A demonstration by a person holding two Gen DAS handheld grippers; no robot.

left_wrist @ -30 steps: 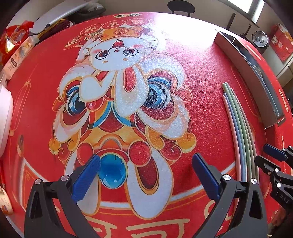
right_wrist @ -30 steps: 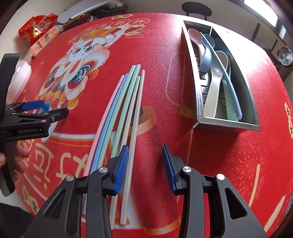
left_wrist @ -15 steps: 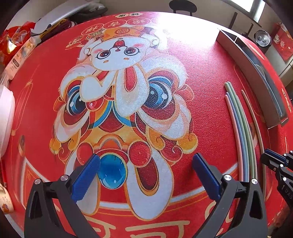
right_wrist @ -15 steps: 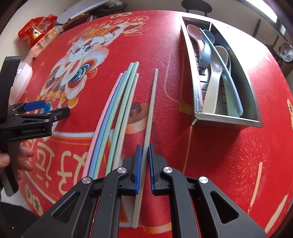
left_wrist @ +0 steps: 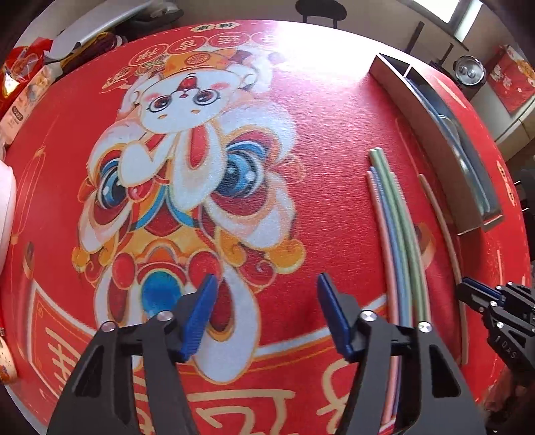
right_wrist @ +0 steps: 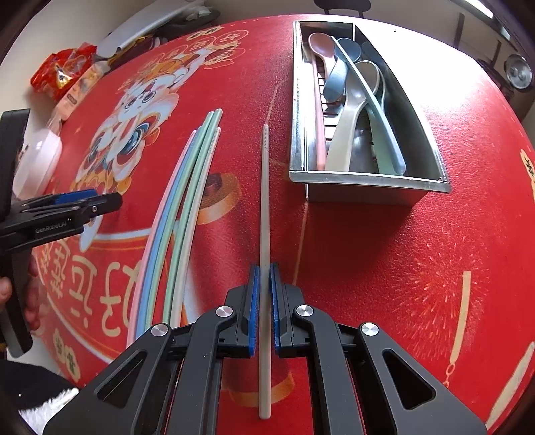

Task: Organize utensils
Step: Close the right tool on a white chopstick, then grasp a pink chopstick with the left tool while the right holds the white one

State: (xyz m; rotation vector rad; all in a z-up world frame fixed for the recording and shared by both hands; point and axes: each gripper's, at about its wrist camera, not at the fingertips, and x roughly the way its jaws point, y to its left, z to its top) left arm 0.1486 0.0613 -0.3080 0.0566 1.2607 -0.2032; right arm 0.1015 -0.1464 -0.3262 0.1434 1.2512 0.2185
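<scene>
My right gripper is shut on a beige chopstick, which points ahead toward the steel utensil tray. The tray holds several spoons. A bundle of pink, blue, green and beige chopsticks lies on the red mat to the left of the held one. In the left wrist view my left gripper is open and empty over the mat's lion print, with the bundle, the held chopstick and the right gripper to its right.
The red printed mat covers a round table. Snack packets and a white container sit at the far left edge. A chair stands beyond the table. A metal pot stands on a side surface.
My right gripper closed on the rightmost beige chopstick and drew it right, away from the bundle and toward the tray. My left gripper narrowed its opening but stays open and shifted slightly.
</scene>
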